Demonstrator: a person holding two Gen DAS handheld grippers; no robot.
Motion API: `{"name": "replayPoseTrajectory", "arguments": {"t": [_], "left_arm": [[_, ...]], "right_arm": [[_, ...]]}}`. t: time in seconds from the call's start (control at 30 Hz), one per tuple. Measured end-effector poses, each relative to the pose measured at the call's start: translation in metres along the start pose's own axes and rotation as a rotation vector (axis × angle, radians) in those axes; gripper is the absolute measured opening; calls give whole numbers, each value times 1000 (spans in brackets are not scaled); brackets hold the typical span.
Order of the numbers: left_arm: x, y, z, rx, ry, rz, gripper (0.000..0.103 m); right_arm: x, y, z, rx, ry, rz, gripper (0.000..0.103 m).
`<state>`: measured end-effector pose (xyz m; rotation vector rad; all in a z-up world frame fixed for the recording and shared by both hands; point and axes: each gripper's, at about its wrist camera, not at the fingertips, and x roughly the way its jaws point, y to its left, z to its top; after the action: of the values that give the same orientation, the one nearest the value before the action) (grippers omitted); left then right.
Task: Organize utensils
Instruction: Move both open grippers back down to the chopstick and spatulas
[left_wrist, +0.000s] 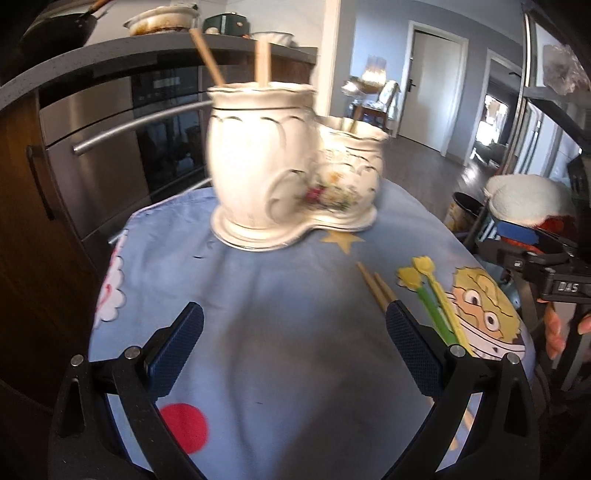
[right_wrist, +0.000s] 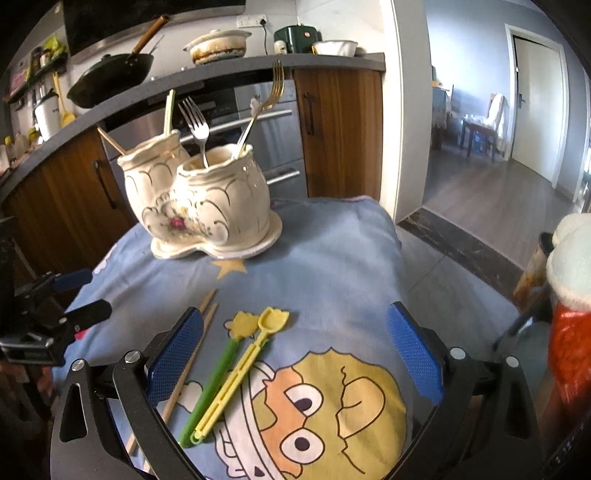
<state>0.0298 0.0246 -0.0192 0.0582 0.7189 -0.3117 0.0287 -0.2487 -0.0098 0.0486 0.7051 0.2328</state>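
A cream double-pot ceramic utensil holder (right_wrist: 207, 206) stands at the far side of the blue cartoon cloth (right_wrist: 332, 266); it also shows in the left wrist view (left_wrist: 280, 173). It holds forks (right_wrist: 197, 125), chopsticks and a pale stick. On the cloth lie a green utensil (right_wrist: 214, 384), a yellow utensil (right_wrist: 240, 369) and a pair of wooden chopsticks (right_wrist: 192, 354). My right gripper (right_wrist: 295, 354) is open just above them, the utensils between its fingers. My left gripper (left_wrist: 295, 350) is open and empty over bare cloth; the chopsticks (left_wrist: 373, 286) and the green and yellow utensils (left_wrist: 436, 299) lie by its right finger.
An oven (left_wrist: 122, 147) and wooden cabinets (right_wrist: 340, 133) stand behind the table, under a counter with a pan (right_wrist: 110, 77) and pots. A red and white plush object (right_wrist: 569, 295) sits to the right. The table edge drops to the floor on the right.
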Motion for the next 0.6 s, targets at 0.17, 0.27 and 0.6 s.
{"name": "replayPoseTrajectory", "arguments": {"t": [0.17, 0.27, 0.6], "left_arm": [[4, -14, -2, 12, 20, -30, 97], [7, -17, -3, 5, 35, -42, 97], [15, -29, -9, -19, 85, -68, 97]], "right_arm": [[6, 0, -4, 0, 32, -7, 98], [10, 0, -7, 11, 53, -8, 98], [19, 4, -12, 29, 91, 2, 96]]}}
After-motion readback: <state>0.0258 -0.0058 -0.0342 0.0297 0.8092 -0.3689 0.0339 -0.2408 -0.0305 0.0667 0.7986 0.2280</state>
